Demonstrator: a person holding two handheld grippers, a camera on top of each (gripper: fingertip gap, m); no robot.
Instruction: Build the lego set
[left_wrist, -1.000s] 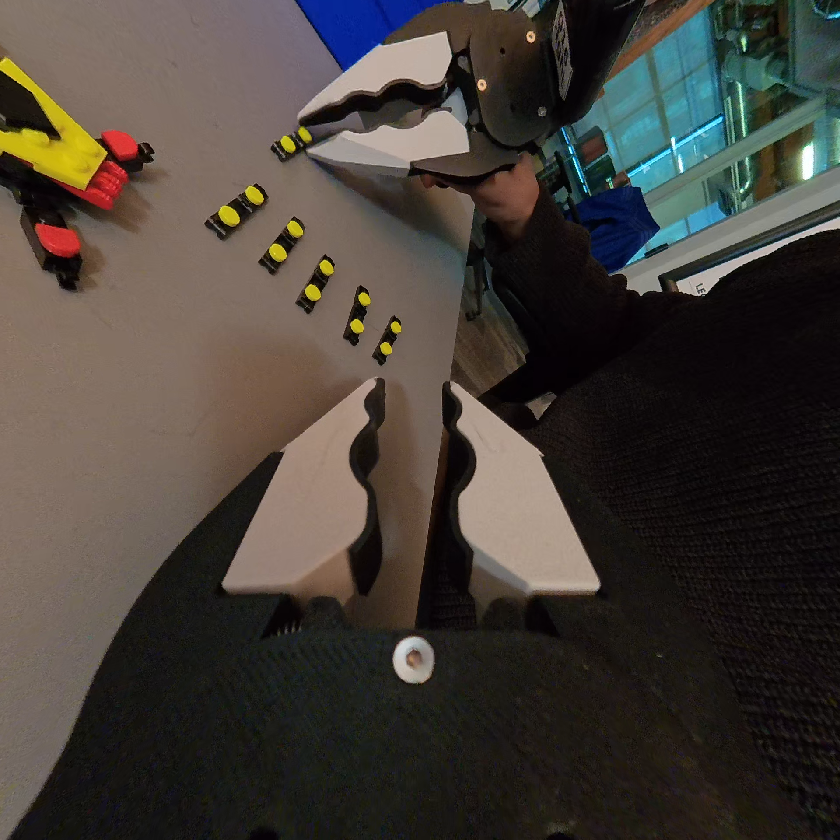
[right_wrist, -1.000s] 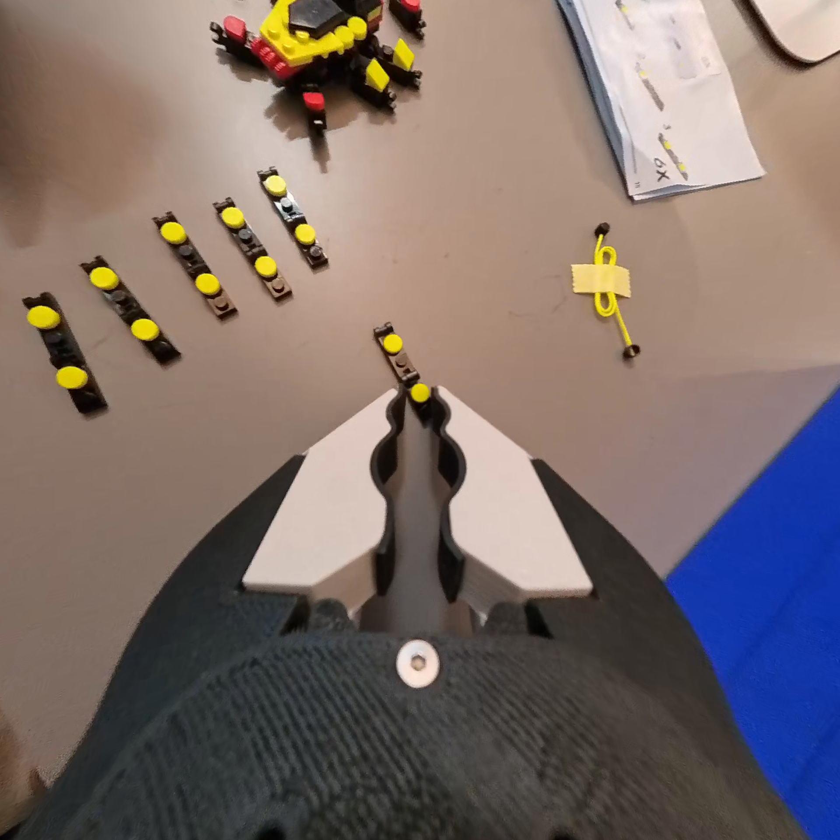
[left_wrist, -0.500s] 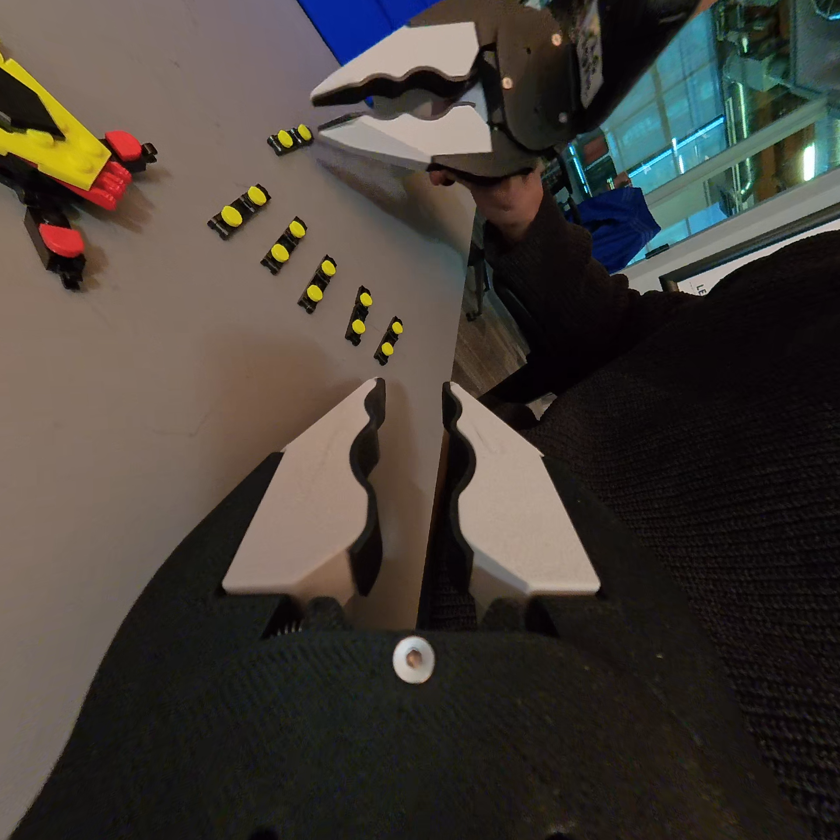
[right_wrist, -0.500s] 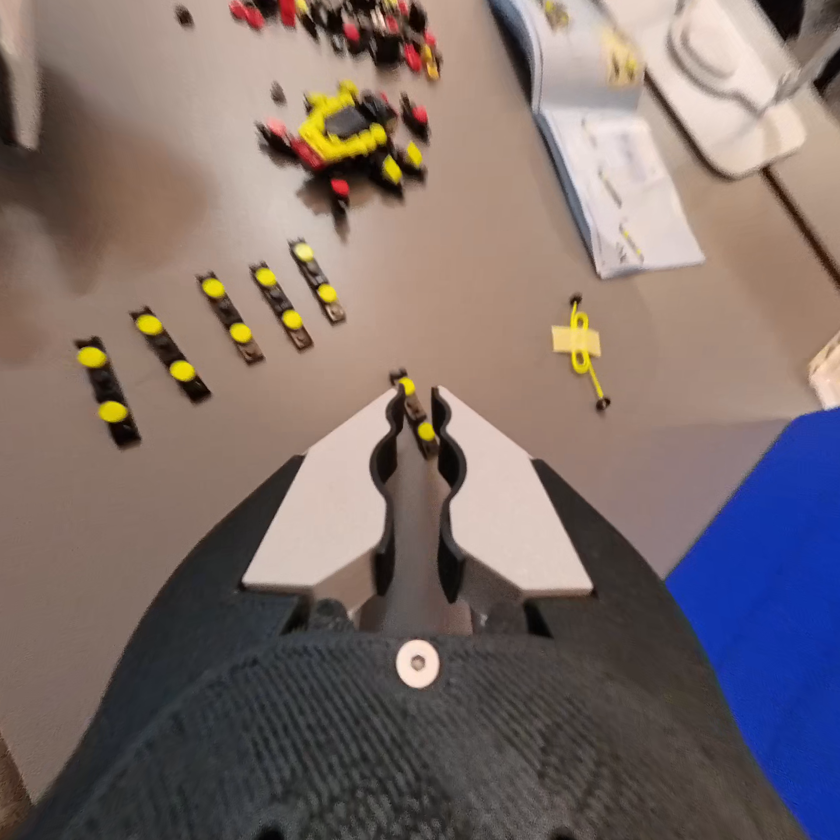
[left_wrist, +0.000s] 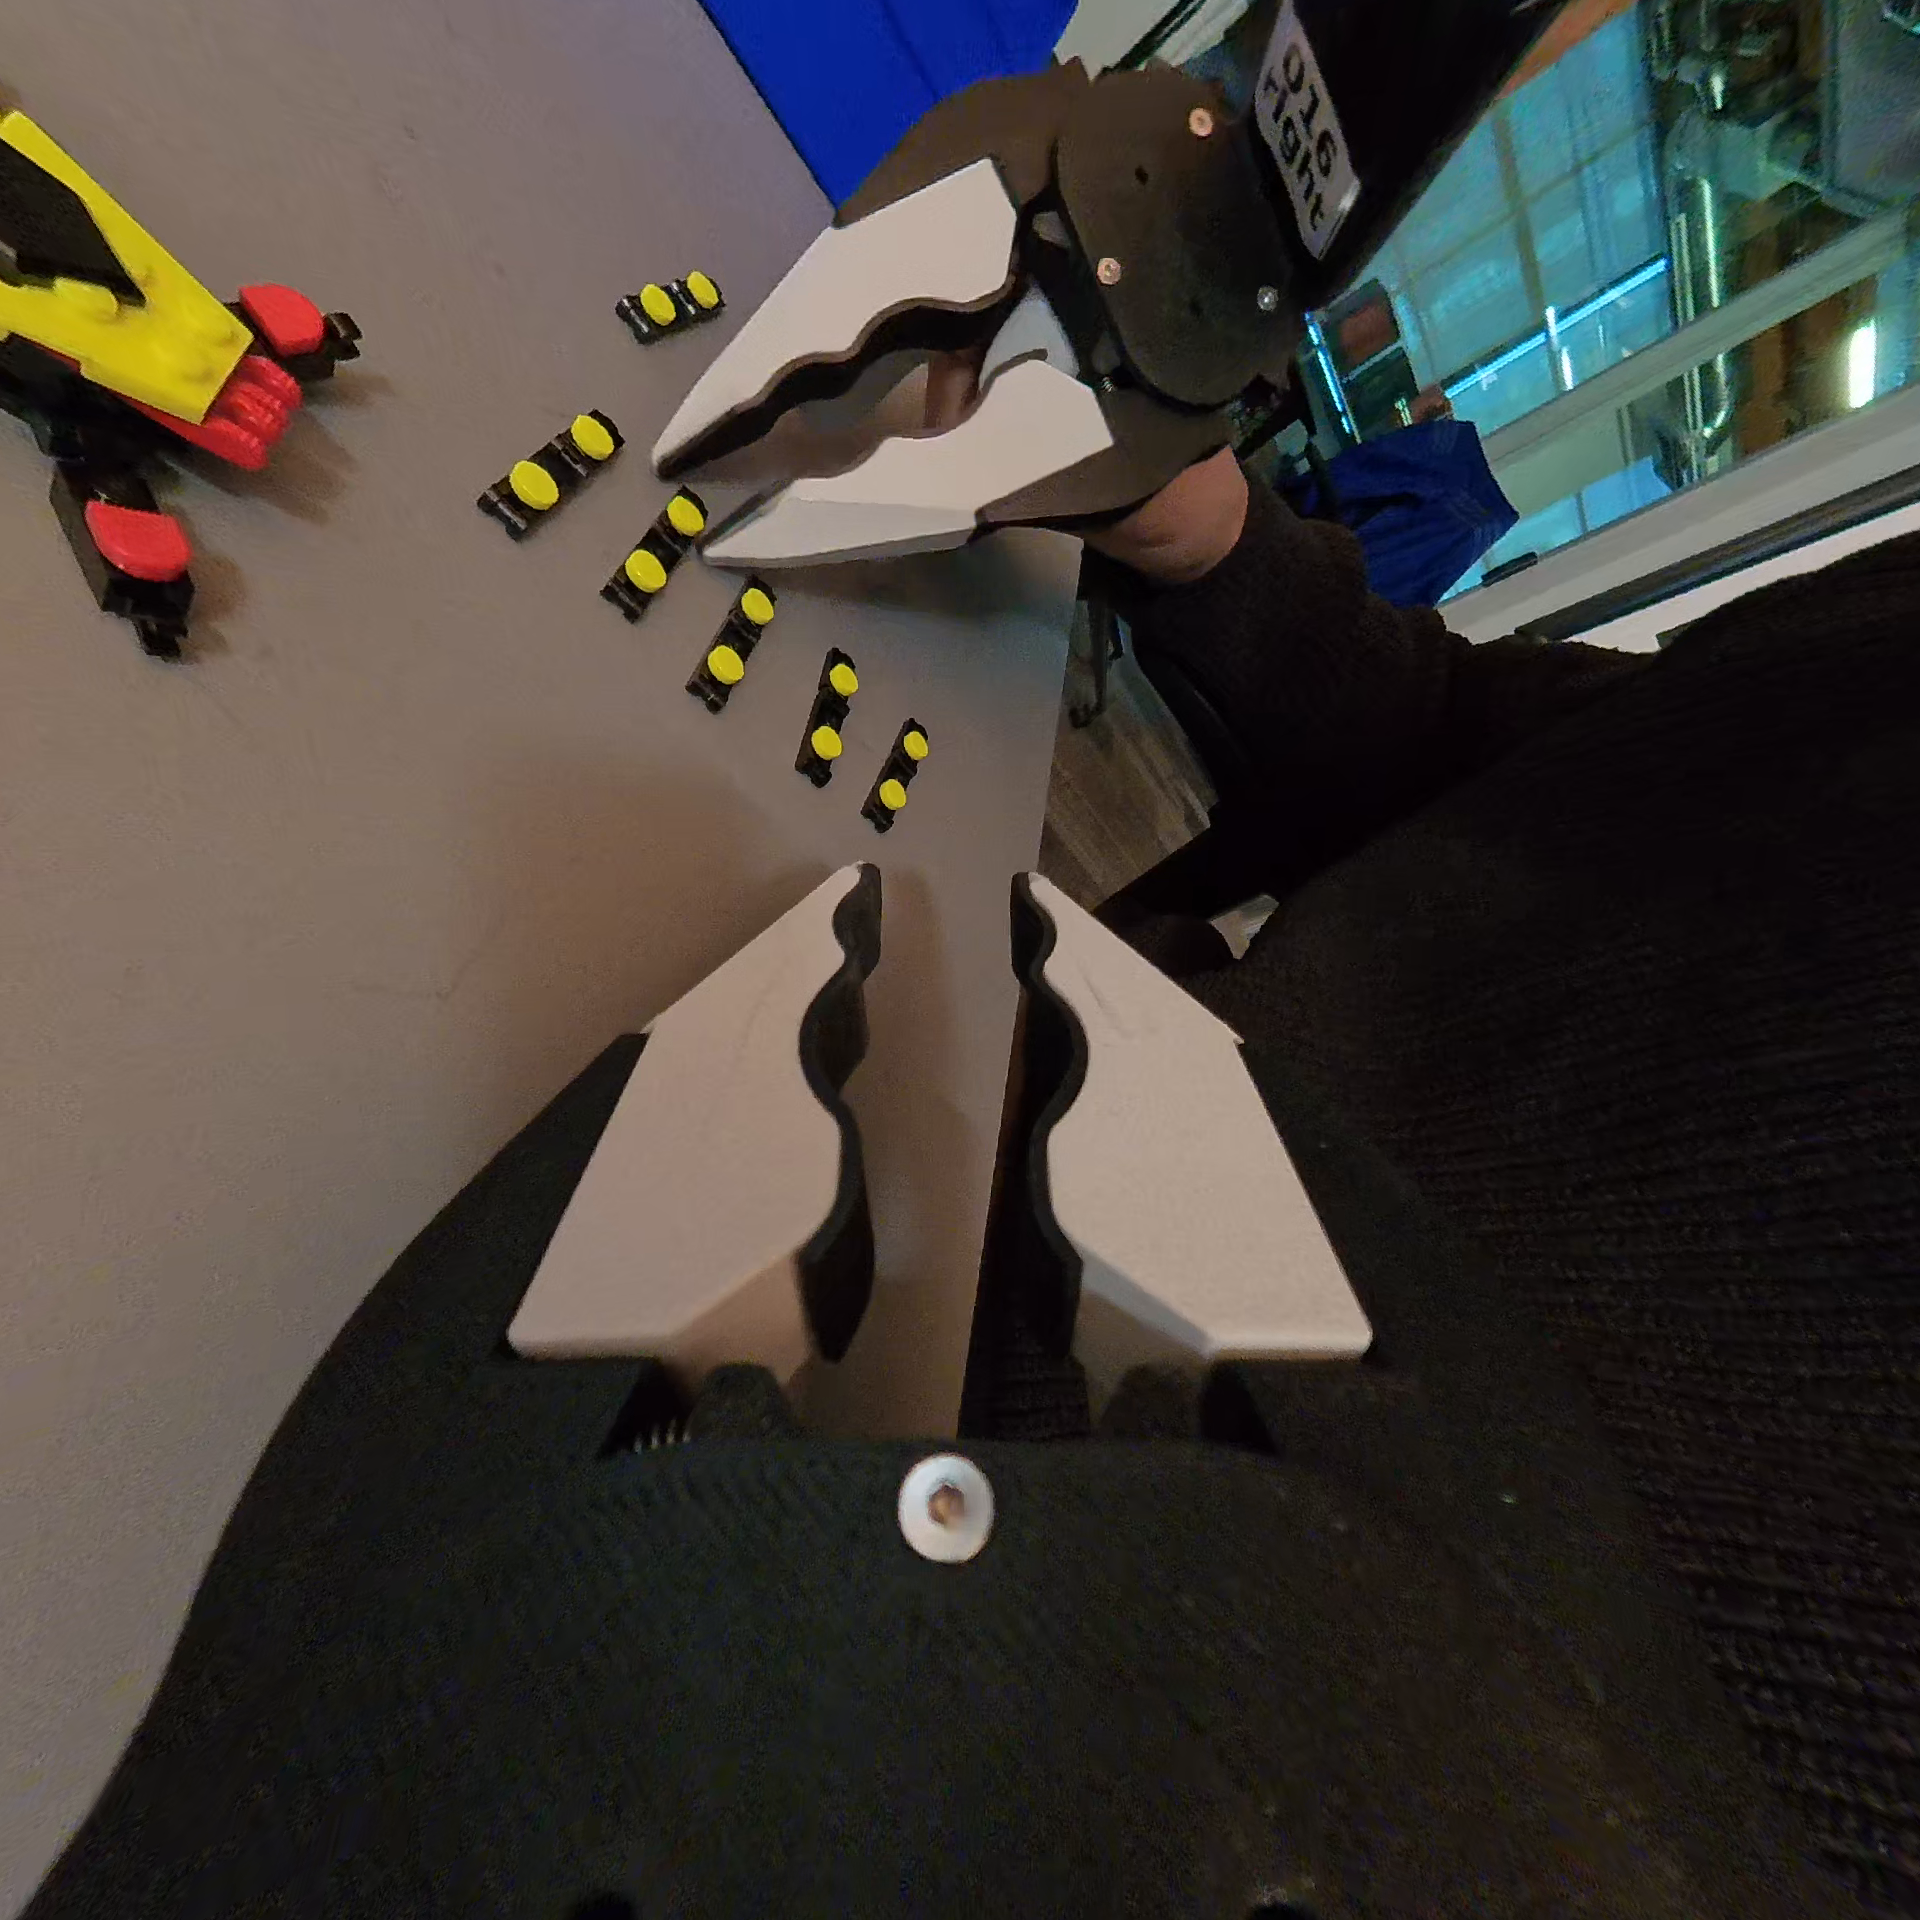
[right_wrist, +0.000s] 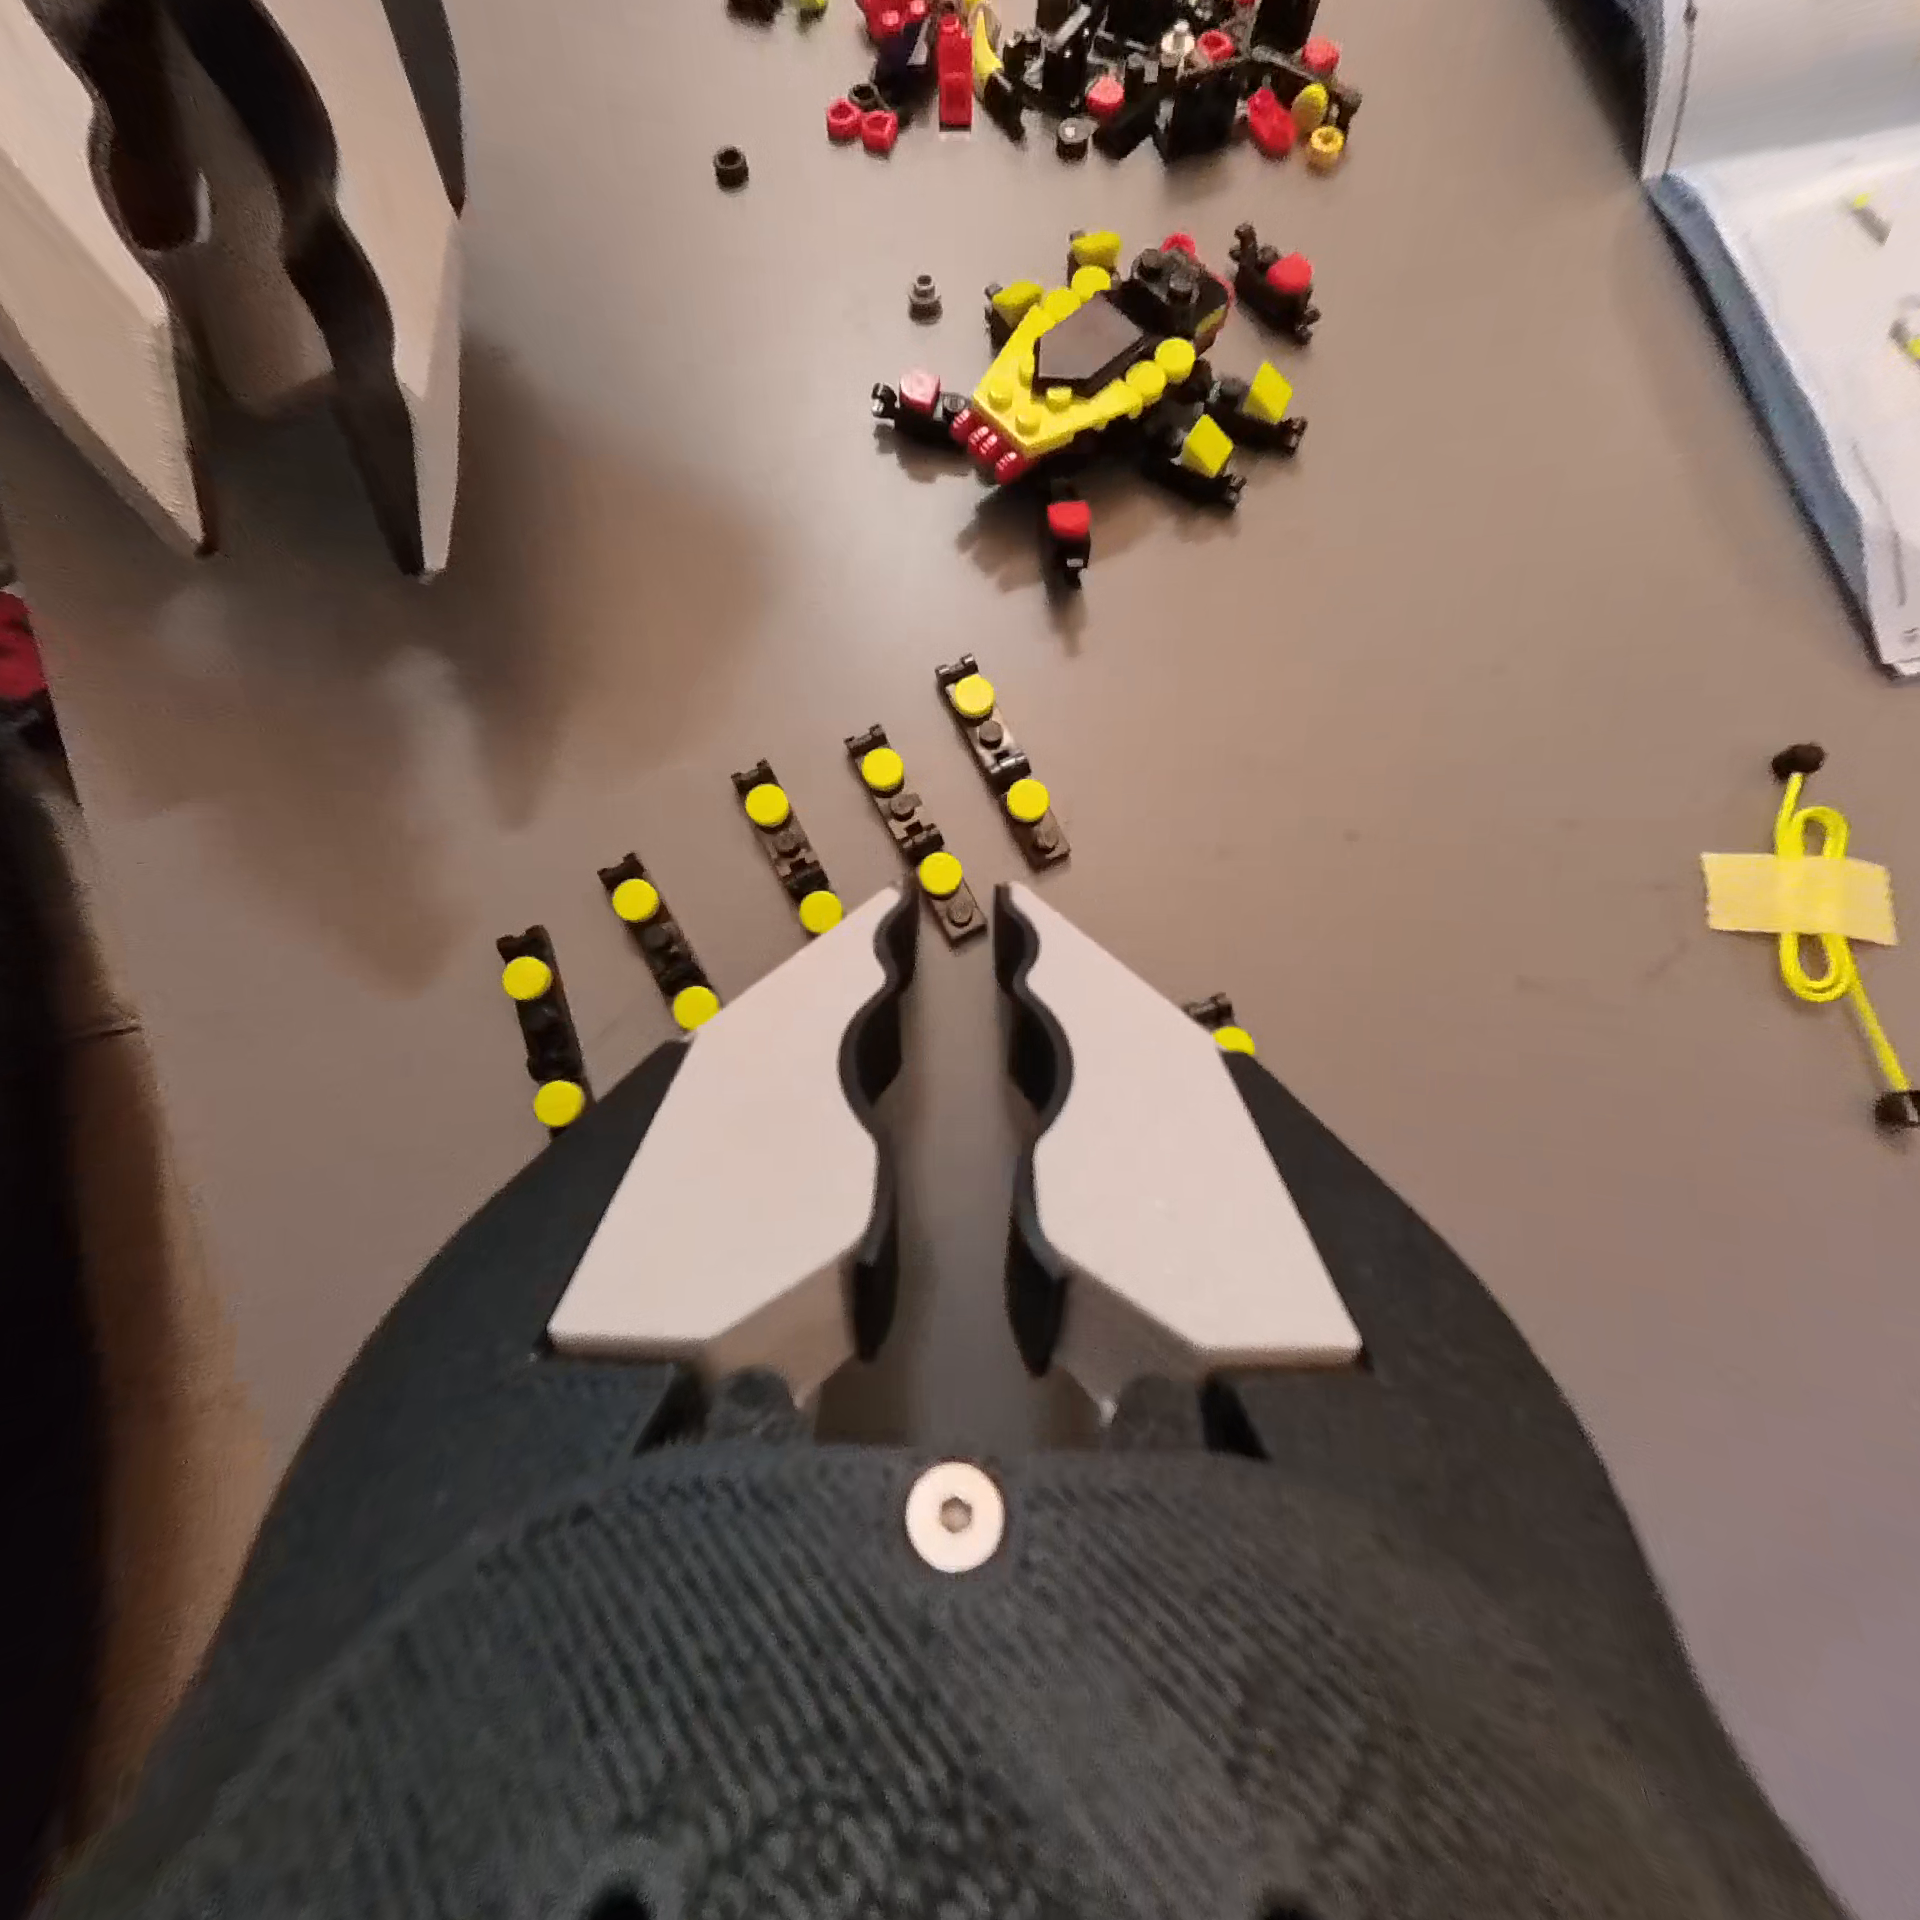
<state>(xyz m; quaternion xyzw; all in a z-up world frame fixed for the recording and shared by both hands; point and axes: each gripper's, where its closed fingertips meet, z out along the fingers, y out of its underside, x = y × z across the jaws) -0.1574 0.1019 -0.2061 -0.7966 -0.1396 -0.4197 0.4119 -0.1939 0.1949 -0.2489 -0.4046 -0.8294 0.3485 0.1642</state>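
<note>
Several black strips with yellow round tiles lie in a row on the grey table (right_wrist: 1351, 727). My right gripper (right_wrist: 954, 904) is open and empty, with its tips at the near end of one strip (right_wrist: 914, 831); this also shows in the left wrist view (left_wrist: 691, 509). Another strip (right_wrist: 1221, 1023) lies apart, partly hidden behind the right finger. A yellow, black and red model (right_wrist: 1101, 384) stands beyond the row. My left gripper (left_wrist: 945, 888) is open and empty over the table's edge, and its tips show in the right wrist view (right_wrist: 312, 551).
A pile of loose red, black and yellow pieces (right_wrist: 1091, 73) lies at the back. An instruction booklet (right_wrist: 1808, 312) and a taped yellow string (right_wrist: 1808, 904) lie to the right. The table edge (left_wrist: 1039, 727) and a person's dark sleeve (left_wrist: 1299, 644) are close by.
My right gripper has left the single strip on the table, opened wider and moved left to the row of strips. The left gripper has not moved.
</note>
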